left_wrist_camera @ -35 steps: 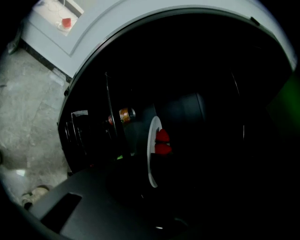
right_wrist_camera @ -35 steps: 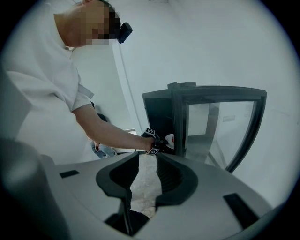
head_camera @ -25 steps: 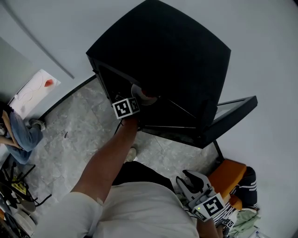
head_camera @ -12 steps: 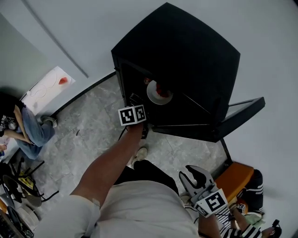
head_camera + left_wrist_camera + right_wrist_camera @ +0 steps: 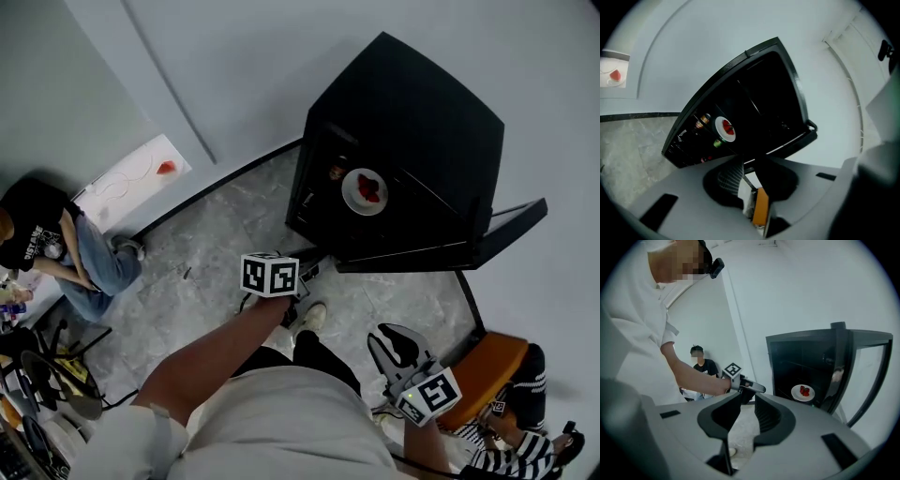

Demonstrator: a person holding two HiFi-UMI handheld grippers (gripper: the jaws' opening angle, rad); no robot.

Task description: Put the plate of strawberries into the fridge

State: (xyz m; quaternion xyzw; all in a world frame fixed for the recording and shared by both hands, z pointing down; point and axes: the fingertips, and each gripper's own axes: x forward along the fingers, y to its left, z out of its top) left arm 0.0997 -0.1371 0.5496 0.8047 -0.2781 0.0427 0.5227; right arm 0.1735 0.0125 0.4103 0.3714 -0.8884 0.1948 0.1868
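Note:
The white plate of strawberries rests on a shelf inside the open black fridge, and is also seen in the left gripper view and the right gripper view. My left gripper hangs in front of the fridge, well back from the plate. Its jaws are closing with nothing between them. My right gripper stays low by my right side. Its jaws are closing too, and they are empty. The fridge door stands wide open on the right.
Bottles stand on the fridge shelves left of the plate. A person sits on the floor at the far left. A white sheet with a red mark leans on the wall. An orange seat is at my right.
The left gripper has let go of the plate, which stays on the fridge shelf, and has pulled back out of the fridge. The view has drawn away from the fridge.

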